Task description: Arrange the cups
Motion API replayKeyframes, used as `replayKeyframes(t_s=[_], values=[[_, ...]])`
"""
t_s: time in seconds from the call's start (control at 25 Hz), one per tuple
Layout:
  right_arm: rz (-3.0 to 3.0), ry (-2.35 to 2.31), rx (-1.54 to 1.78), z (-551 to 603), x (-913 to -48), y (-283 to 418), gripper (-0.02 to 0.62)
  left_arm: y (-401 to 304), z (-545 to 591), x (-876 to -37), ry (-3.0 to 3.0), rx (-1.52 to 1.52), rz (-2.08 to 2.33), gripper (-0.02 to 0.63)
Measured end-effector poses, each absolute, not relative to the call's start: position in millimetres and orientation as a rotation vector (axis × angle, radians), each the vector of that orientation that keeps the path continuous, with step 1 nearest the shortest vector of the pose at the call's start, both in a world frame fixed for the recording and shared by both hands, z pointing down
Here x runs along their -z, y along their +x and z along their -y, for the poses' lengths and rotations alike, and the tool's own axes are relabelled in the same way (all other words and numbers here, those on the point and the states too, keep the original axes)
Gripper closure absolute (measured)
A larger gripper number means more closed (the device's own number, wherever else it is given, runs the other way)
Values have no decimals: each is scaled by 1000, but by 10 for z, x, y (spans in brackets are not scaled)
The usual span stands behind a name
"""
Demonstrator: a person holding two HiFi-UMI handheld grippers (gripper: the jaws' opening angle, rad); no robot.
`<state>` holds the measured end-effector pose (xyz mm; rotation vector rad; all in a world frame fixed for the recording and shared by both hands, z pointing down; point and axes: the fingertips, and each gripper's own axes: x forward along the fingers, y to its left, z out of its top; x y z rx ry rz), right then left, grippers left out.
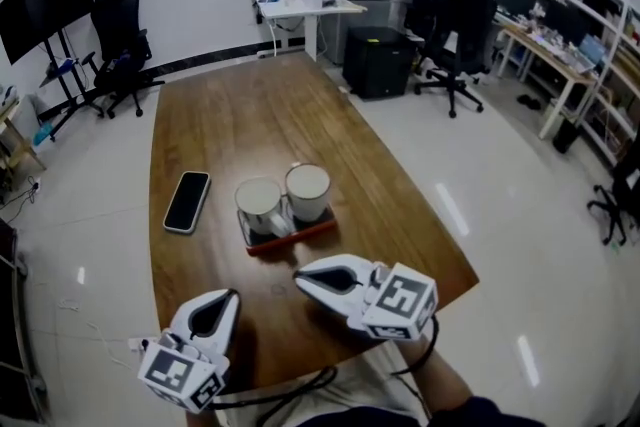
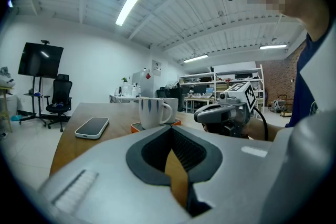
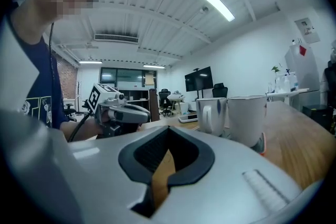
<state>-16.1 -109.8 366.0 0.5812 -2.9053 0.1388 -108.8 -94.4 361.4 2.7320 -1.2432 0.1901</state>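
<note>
Two white mugs, one (image 1: pixel 259 203) on the left and one (image 1: pixel 307 190) on the right, stand side by side on a small orange tray (image 1: pixel 290 237) in the middle of the wooden table (image 1: pixel 240 115). My left gripper (image 1: pixel 228 296) rests at the table's near edge, shut and empty, well short of the tray. Just in front of the tray my right gripper (image 1: pixel 300 281) points left, also shut with nothing in it. The left gripper view shows the nearer mug (image 2: pixel 152 112) ahead and the right gripper (image 2: pixel 223 113) beside it. In the right gripper view both mugs (image 3: pixel 247 119) stand at the right.
A black phone (image 1: pixel 187 201) lies on the table left of the tray. Office chairs (image 1: pixel 455 35), a black cabinet (image 1: pixel 376 61), a white side table (image 1: pixel 305 7) and shelves stand around the room beyond the table's far end.
</note>
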Motion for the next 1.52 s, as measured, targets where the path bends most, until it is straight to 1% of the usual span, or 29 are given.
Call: replayKeyframes(t_s=[0.48,1.52], values=[[2895,673,-141,1164,-3623,-94,583,-1055,917,-3581,2749,-190,1222,603],[2913,553,-140,1043,-3576,-156,583,-925,834,-3539,2799,-202,1111,603]])
